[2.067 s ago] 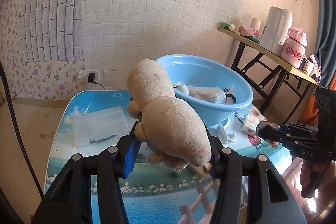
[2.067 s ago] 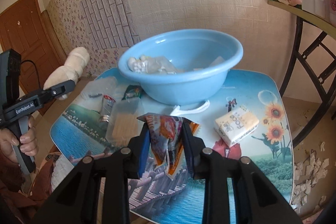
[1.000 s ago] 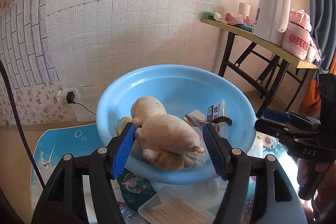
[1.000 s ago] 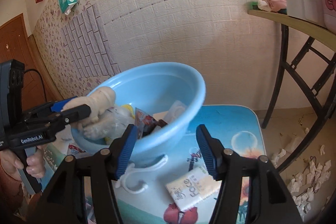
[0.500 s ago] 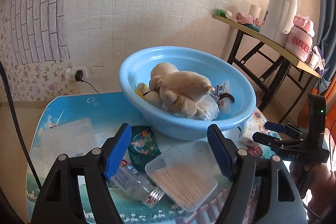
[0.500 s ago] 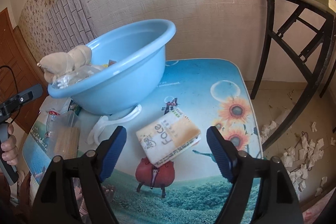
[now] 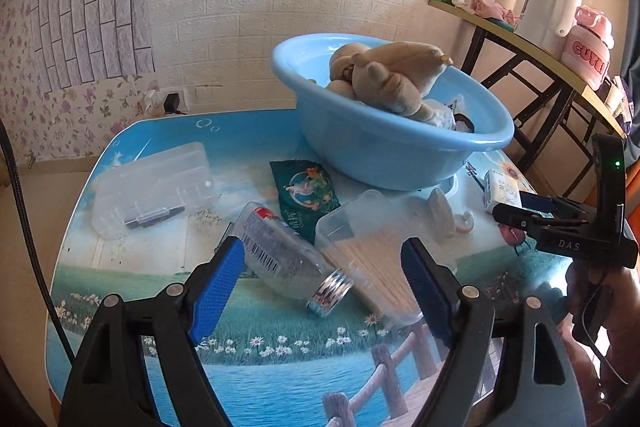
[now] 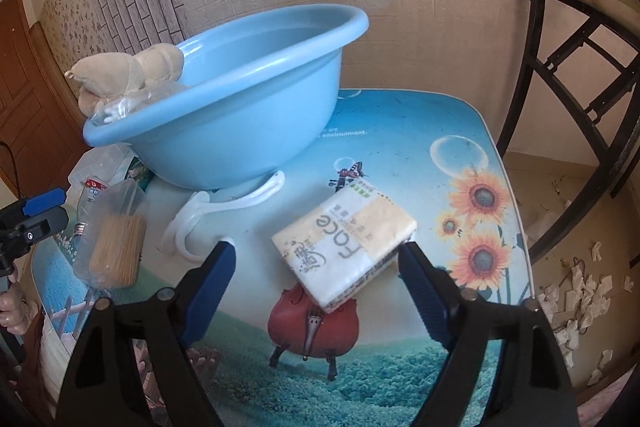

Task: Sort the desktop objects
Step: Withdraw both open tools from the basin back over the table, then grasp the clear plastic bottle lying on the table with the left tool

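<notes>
A blue basin (image 7: pixel 400 151) stands on the printed table and holds a beige plush toy (image 7: pixel 384 75), also seen in the right wrist view (image 8: pixel 124 75). My left gripper (image 7: pixel 320 283) is open and empty, just in front of a lying plastic bottle (image 7: pixel 288 255) and a clear box of toothpicks (image 7: pixel 376 251). My right gripper (image 8: pixel 316 279) is open and empty, with its fingers on either side of a tissue pack (image 8: pixel 344 243) on the table. The basin shows in the right wrist view (image 8: pixel 248 115).
A green snack packet (image 7: pixel 306 195) and a clear lidded case (image 7: pixel 154 187) lie left of the basin. A white hook (image 8: pixel 224 207) lies by its base. A side table (image 7: pixel 532 39) with a kettle stands at right. Paper scraps litter the floor (image 8: pixel 580 287).
Both grippers let go of their loads into the basin: the plush toy and a snack wrapper. They then drew back. The right one lowered around the tissue pack, the left toward the bottle.
</notes>
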Available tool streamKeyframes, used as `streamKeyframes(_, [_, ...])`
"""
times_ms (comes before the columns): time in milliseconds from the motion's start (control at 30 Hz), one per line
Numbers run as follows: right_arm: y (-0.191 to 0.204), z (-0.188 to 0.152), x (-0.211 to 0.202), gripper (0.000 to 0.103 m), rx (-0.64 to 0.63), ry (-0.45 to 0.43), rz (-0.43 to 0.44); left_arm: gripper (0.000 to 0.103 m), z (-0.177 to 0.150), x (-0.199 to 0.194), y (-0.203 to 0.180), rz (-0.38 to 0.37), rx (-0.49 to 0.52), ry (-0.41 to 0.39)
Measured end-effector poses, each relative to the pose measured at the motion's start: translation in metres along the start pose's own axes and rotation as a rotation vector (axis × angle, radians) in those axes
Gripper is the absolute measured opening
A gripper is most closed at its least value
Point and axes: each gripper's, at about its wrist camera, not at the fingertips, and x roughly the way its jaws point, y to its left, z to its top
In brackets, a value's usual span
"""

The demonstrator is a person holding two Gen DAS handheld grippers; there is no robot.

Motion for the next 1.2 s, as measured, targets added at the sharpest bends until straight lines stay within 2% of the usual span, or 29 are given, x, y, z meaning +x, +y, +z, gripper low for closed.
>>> streamKeyframes(133, [0.005,-0.002,-0.004,0.071,-0.01,0.001,0.02,0.08,-0.005,0.003,0.009,-0.004,-0.028,0.017])
streamKeyframes(200, [0.007,-0.002,-0.005,0.065,-0.019,0.007,0.028,0.08,-0.009,0.006,0.013,-0.008,-0.041,0.027])
streamKeyframes(267, [0.011,-0.002,-0.006,0.065,-0.029,0.013,0.02,0.081,-0.011,0.01,0.015,-0.006,-0.049,0.04])
streamKeyframes(333, [0.013,-0.001,-0.008,0.066,-0.031,0.01,0.001,0.081,-0.012,0.014,0.016,0.004,-0.051,0.047])
streamKeyframes(367, [0.013,0.0,-0.01,0.072,-0.033,0.0,-0.01,0.082,-0.013,0.015,0.018,0.001,-0.055,0.042])
streamKeyframes(400, [0.014,0.002,-0.011,0.083,-0.038,-0.012,-0.022,0.085,-0.013,0.016,0.021,0.003,-0.059,0.04])
streamKeyframes(467, [0.014,0.005,-0.012,0.091,-0.042,-0.017,-0.039,0.085,-0.012,0.017,0.025,0.014,-0.063,0.04])
streamKeyframes(733, [0.005,0.012,0.001,0.091,-0.005,0.023,-0.061,0.085,-0.015,0.018,0.05,0.085,-0.068,0.056])
streamKeyframes(833, [0.006,0.011,0.005,0.091,0.002,0.033,-0.053,0.085,-0.015,0.019,0.056,0.079,-0.079,0.065])
streamKeyframes(1000, [0.013,0.008,0.013,0.091,-0.035,0.053,-0.07,0.085,-0.01,0.027,0.043,0.067,-0.011,0.064])
streamKeyframes(1200, [0.008,0.012,0.016,0.091,-0.041,0.058,-0.079,0.085,0.003,0.045,0.037,0.071,0.006,0.078])
